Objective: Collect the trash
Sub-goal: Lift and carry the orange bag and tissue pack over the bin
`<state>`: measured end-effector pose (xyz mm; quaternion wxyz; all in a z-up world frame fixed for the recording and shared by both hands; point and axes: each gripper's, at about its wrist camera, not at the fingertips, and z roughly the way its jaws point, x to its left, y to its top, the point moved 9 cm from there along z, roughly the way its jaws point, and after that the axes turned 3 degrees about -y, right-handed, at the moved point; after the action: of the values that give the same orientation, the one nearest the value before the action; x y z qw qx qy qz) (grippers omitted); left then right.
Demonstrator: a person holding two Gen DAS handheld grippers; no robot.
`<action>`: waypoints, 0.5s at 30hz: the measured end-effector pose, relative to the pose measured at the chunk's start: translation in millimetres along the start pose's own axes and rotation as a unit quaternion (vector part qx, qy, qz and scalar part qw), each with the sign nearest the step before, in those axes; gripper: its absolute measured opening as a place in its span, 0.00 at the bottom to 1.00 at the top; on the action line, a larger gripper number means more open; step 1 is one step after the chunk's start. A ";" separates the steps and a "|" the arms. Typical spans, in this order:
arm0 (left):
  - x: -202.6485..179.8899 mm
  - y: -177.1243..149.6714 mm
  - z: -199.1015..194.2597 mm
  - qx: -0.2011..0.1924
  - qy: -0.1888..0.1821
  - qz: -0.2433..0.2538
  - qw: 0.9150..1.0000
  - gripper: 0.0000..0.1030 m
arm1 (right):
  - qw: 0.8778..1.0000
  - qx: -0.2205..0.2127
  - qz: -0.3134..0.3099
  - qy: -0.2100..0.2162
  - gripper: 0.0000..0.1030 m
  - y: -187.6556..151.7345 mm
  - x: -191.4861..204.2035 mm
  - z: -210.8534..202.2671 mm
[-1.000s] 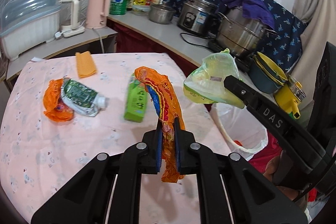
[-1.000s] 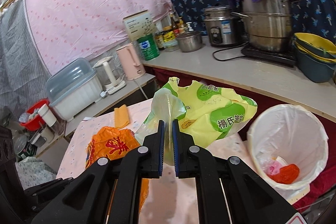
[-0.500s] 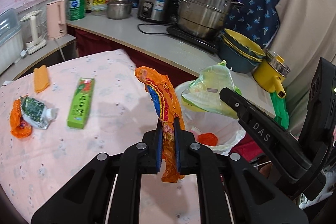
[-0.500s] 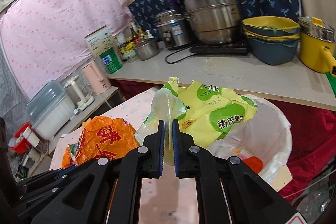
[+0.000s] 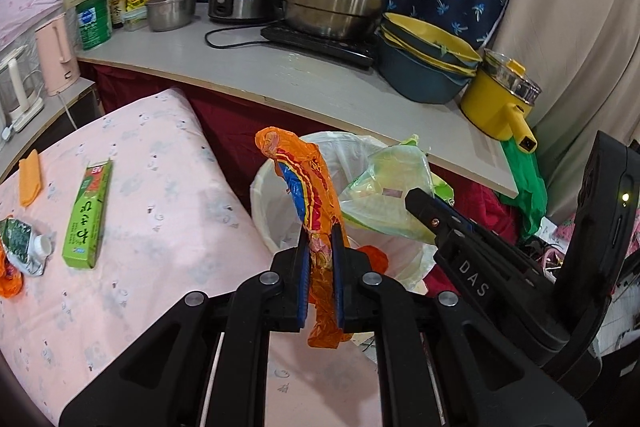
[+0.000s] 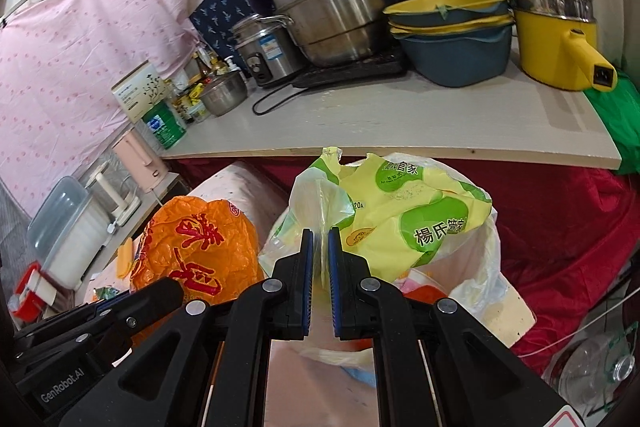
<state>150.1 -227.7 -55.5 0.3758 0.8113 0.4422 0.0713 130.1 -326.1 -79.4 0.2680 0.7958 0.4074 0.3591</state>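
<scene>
— Wrappers first: what does the left gripper (image 5: 320, 247) pinch?
— An orange wrapper (image 5: 310, 199), over the bin (image 5: 266, 195) by the table's (image 5: 160, 187) edge.
— And the right gripper (image 6: 320, 251)?
— It squeezes a yellow bag (image 6: 400, 211) above the bin (image 6: 486, 267).

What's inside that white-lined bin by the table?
Inside the bin, something crumpled and orange shows, with a bit of pink in the right wrist view. The held orange wrapper and yellow-green bag cover the rest.
</scene>
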 end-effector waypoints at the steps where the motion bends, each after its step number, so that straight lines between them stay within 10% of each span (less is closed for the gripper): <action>1: -2.3 0.0 3.8 0.003 -0.001 0.002 1.000 0.09 | 1.000 0.001 0.003 -0.002 0.07 -0.6 -4.2 2.0; 11: -16.9 -2.7 34.3 0.023 -0.005 0.014 1.000 0.12 | 1.000 0.009 0.017 -0.014 0.13 -4.4 -25.8 14.8; 15: -15.1 -0.7 37.9 0.022 0.001 0.008 1.000 0.33 | 1.000 0.004 0.025 -0.014 0.18 -1.0 -27.9 13.4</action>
<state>157.5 -259.9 -79.5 0.3570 0.8225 0.4379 0.0653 128.7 -350.9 -98.0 0.2618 0.8116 0.3851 0.3527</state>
